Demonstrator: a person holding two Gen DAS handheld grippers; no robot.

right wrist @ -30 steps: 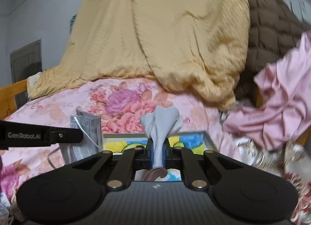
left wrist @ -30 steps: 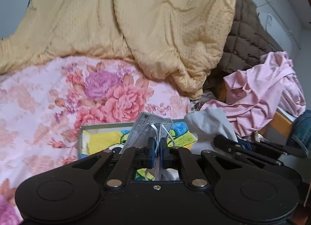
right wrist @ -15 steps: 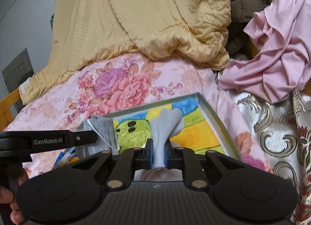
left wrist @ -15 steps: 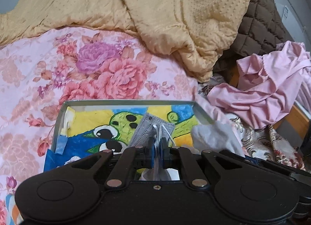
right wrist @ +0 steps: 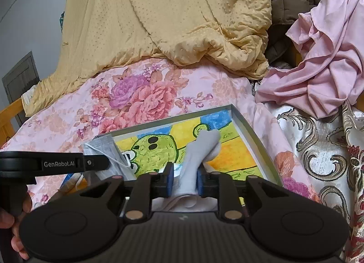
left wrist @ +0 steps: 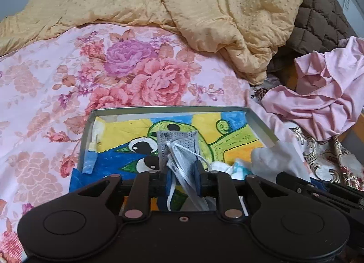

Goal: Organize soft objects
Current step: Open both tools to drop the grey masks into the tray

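A shallow grey tray (left wrist: 168, 108) with a green cartoon drawing on its floor lies on the floral bed sheet; it also shows in the right wrist view (right wrist: 250, 126). My left gripper (left wrist: 183, 177) holds a grey face mask (left wrist: 179, 142) with white ear loops over the tray; its jaws have parted a little and the mask hangs loosely between them. The mask also shows in the right wrist view (right wrist: 107, 149). My right gripper (right wrist: 185, 180) is shut on a pale grey sock (right wrist: 200, 149) over the tray's right half. The sock also shows in the left wrist view (left wrist: 273, 160).
A yellow quilt (left wrist: 204, 8) is heaped at the back of the bed, with a brown quilted cover (left wrist: 318, 17) behind it. A crumpled pink garment (left wrist: 323, 94) lies to the right of the tray. A gold-patterned cloth (right wrist: 318, 149) lies at the right.
Both grippers have come down and forward over the tray with their items. The left gripper's jaws have widened slightly around the mask.
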